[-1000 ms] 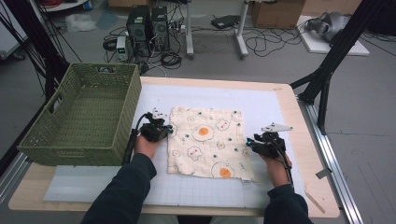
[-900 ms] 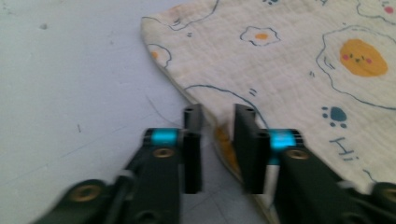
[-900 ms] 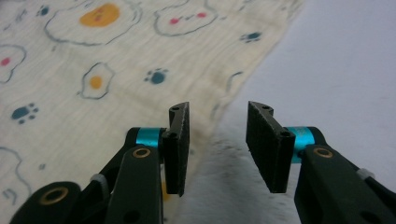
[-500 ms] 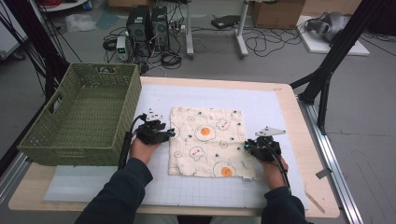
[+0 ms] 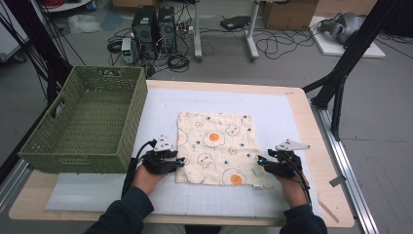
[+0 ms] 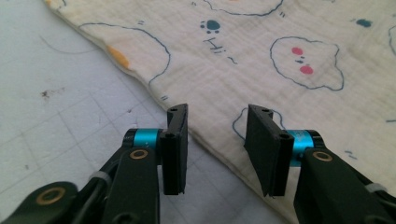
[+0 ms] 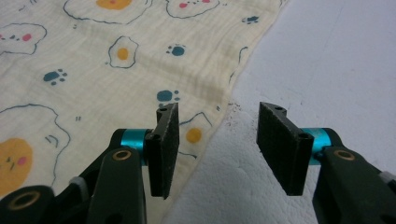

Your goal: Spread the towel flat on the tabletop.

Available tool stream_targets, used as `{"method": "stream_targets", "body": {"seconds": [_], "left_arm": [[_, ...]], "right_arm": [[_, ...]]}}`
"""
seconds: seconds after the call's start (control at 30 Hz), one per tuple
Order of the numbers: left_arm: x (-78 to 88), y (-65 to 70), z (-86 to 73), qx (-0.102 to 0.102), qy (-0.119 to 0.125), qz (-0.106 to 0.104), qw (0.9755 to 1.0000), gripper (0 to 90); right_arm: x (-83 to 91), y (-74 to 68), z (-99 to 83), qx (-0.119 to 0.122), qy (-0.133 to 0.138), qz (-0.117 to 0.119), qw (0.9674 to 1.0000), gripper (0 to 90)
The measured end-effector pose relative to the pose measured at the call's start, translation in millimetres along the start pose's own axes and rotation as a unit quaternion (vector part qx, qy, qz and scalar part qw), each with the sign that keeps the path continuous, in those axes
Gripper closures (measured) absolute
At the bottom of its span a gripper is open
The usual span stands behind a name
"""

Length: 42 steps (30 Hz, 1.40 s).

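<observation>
Your bench (image 5: 311,146) carries a white gridded mat (image 5: 160,112) across most of its top, and everything you work with sits on that. At the bench's left end stands a green woven basket (image 5: 87,124), its open top facing up, its near wall just beside your left hand.

In the middle of the mat lies the cream muslin cloth (image 5: 216,146), spread flat and roughly square, printed with fried eggs and paw marks. It sits between your two hands, apart from the basket.

Your left tool (image 5: 180,161) rests at the cloth's near left edge. Its jaws have just been closing, yet they stand spread: in the left gripper view the cloth's (image 6: 261,60) edge runs through the gap, and the pads press on nothing.

Your right tool (image 5: 260,160) rests at the cloth's near right edge. Its jaws have just been opening and are spread; in the right gripper view the cloth's (image 7: 121,70) edge lies in the gap, one pad over fabric, the other over bare mat
</observation>
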<state>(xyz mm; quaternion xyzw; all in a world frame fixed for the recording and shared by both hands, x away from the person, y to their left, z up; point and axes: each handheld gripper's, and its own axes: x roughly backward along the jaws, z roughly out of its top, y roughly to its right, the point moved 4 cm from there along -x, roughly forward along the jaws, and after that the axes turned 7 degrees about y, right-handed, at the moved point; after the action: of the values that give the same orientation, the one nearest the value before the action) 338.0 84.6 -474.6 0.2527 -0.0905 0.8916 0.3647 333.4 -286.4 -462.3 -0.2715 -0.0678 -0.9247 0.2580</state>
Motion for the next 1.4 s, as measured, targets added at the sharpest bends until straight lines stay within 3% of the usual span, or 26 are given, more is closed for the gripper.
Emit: {"method": "stream_targets", "body": {"seconds": [0.1, 0.27, 0.37, 0.4, 0.43, 0.57, 0.63, 0.7, 0.77, 0.87, 0.97, 1.2, 1.4], "left_arm": [[3.0, 5.4, -0.6, -0.036, -0.003, -0.004, 0.9993, 84.9], [12.2, -2.4, -4.3, -0.025, -0.007, 0.001, 0.9997, 86.5], [17.1, -5.0, -7.8, -0.016, -0.002, -0.009, 0.9998, 84.6], [18.0, -5.6, -7.9, -0.011, 0.002, -0.007, 0.9999, 81.9], [18.4, -7.1, -7.7, -0.001, 0.008, -0.005, 1.0, 72.1], [20.5, -14.4, -5.0, 0.028, 0.04, -0.002, 0.9988, 48.5], [21.0, -17.4, -2.0, 0.042, 0.061, -0.009, 0.9972, 42.6], [21.3, -19.7, 2.0, 0.057, 0.077, -0.007, 0.9954, 31.2], [21.8, -22.1, 7.3, 0.074, 0.103, -0.003, 0.9919, 26.6], [22.7, -23.1, 11.2, 0.075, 0.12, -0.004, 0.9899, 20.6], [24.9, -22.5, 13.7, 0.074, 0.134, -0.015, 0.9881, 18.6], [25.1, -22.1, 14.3, 0.06, 0.144, -0.028, 0.9874, 18.6], [26.0, -22.9, 14.5, 0.064, 0.145, -0.027, 0.9869, 18.7]], "right_arm": [[-0.8, -2.0, 1.3, 0.0, 0.004, 0.001, 1.0, 47.2], [-2.7, -6.9, -0.4, 0.011, -0.004, 0.006, 0.9999, 47.2], [-3.8, -8.9, -1.1, 0.012, -0.008, 0.009, 0.9999, 46.7], [-4.3, -9.8, -1.1, 0.011, -0.009, 0.01, 0.9998, 46.3], [-4.4, -10.7, -0.8, 0.013, -0.009, 0.011, 0.9998, 45.8], [-1.1, -12.4, 1.6, 0.022, -0.004, 0.002, 0.9997, 44.1], [2.3, -10.4, 3.0, 0.021, 0.001, -0.003, 0.9998, 42.3], [6.6, -6.2, 5.2, 0.018, 0.013, -0.011, 0.9997, 39.0], [10.7, -2.9, 6.9, 0.013, 0.022, -0.017, 0.9995, 34.5], [17.9, 2.3, 9.8, 0.009, 0.041, -0.025, 0.9988, 27.7], [22.9, 5.8, 10.5, 0.004, 0.052, -0.018, 0.9985, 21.6], [26.7, 6.8, 11.5, 0.02, 0.064, -0.009, 0.9977, 13.5], [25.5, 3.5, 14.7, 0.018, 0.074, 0.007, 0.9971, 12.0]]}}
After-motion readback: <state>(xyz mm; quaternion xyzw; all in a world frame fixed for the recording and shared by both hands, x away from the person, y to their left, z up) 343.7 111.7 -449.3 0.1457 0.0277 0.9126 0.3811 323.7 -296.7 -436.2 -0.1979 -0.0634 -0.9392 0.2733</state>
